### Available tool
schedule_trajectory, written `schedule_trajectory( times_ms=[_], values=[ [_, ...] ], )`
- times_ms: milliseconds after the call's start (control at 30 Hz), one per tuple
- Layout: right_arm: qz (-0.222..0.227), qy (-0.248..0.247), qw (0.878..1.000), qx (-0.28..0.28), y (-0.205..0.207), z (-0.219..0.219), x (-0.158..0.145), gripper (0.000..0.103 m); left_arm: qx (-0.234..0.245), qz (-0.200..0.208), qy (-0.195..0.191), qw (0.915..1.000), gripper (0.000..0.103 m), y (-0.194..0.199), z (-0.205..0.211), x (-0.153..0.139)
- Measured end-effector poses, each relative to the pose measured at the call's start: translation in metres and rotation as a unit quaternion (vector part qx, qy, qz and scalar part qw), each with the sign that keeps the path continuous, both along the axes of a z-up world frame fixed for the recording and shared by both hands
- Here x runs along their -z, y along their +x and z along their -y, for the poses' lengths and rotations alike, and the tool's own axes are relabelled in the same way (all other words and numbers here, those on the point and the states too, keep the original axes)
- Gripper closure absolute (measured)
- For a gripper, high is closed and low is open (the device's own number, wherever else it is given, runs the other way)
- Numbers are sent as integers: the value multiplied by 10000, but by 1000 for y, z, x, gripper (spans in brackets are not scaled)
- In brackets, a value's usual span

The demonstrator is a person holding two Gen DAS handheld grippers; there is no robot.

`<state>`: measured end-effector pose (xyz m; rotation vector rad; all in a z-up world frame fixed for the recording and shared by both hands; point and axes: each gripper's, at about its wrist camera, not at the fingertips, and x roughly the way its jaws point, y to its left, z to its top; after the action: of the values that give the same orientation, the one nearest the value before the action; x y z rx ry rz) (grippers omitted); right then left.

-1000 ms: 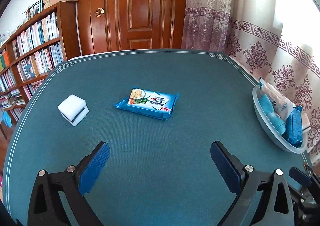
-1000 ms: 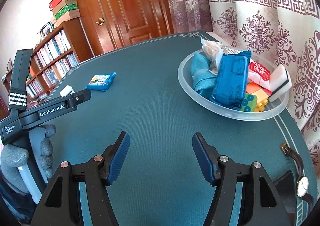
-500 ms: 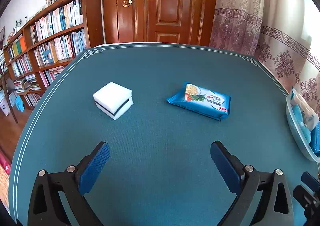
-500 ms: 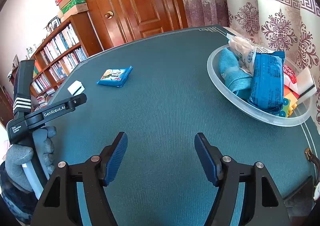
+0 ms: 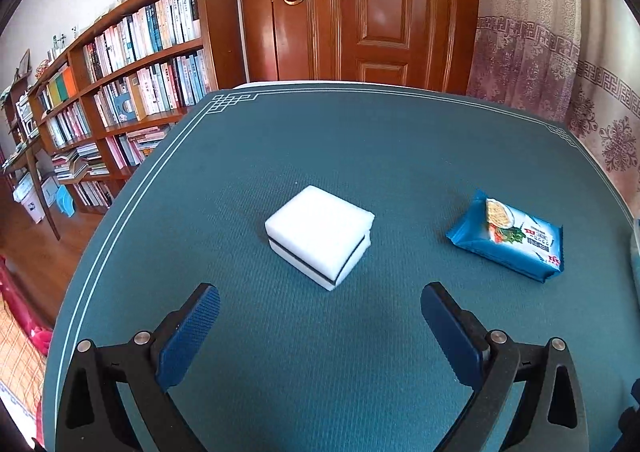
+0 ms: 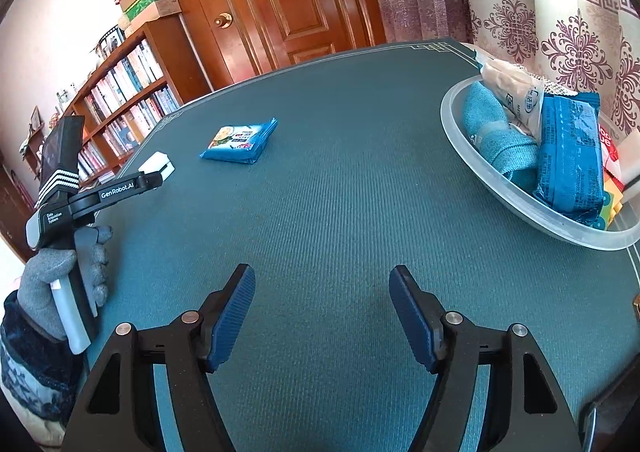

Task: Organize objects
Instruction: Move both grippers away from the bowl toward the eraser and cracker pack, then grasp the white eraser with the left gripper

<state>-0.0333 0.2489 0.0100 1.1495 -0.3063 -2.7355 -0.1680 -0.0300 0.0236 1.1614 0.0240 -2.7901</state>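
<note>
A white sponge block with a dark band (image 5: 319,236) lies on the teal table, just ahead of my open, empty left gripper (image 5: 320,302). It also shows in the right wrist view (image 6: 159,164), partly behind the left gripper's body. A blue snack packet (image 5: 508,242) lies to its right, also seen in the right wrist view (image 6: 240,139). A clear plastic bowl (image 6: 480,155) at the right holds blue packets, a blue cloth and other items. My right gripper (image 6: 322,282) is open and empty above bare table, apart from the bowl.
The table's left edge (image 5: 132,187) drops off toward a wooden bookshelf (image 5: 132,79). A wooden door (image 5: 372,7) and patterned curtains (image 6: 560,23) stand behind the table. The gloved hand holding the left gripper (image 6: 64,264) is at the left in the right wrist view.
The left gripper has swung left and moved closer, so the white sponge now sits centred ahead of its jaws. The right gripper has shifted slightly; the bowl appears further right.
</note>
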Motion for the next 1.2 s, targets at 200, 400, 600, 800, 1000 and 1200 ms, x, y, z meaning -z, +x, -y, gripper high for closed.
schedule_trajectory(
  times_ms=[200,400,600,800,1000,1200],
  values=[
    [64,40,10000,9,-2,1,3,32,-73,121,-86,9999,0,-28,13,6],
    [151,150,9997,-73,-10,10,6,32,91,223,-56,9997,0,-42,12,8],
    [179,239,9994,-188,-19,24,7,32,52,389,261,9989,0,-51,21,12],
    [176,309,9991,-238,-29,39,8,32,32,437,412,9982,1,-53,26,13],
    [195,275,9990,-281,-52,50,6,32,133,268,487,9984,18,-48,27,9],
    [58,415,9978,-506,-82,69,-1,32,175,144,649,9976,39,-46,32,7]
  ],
)
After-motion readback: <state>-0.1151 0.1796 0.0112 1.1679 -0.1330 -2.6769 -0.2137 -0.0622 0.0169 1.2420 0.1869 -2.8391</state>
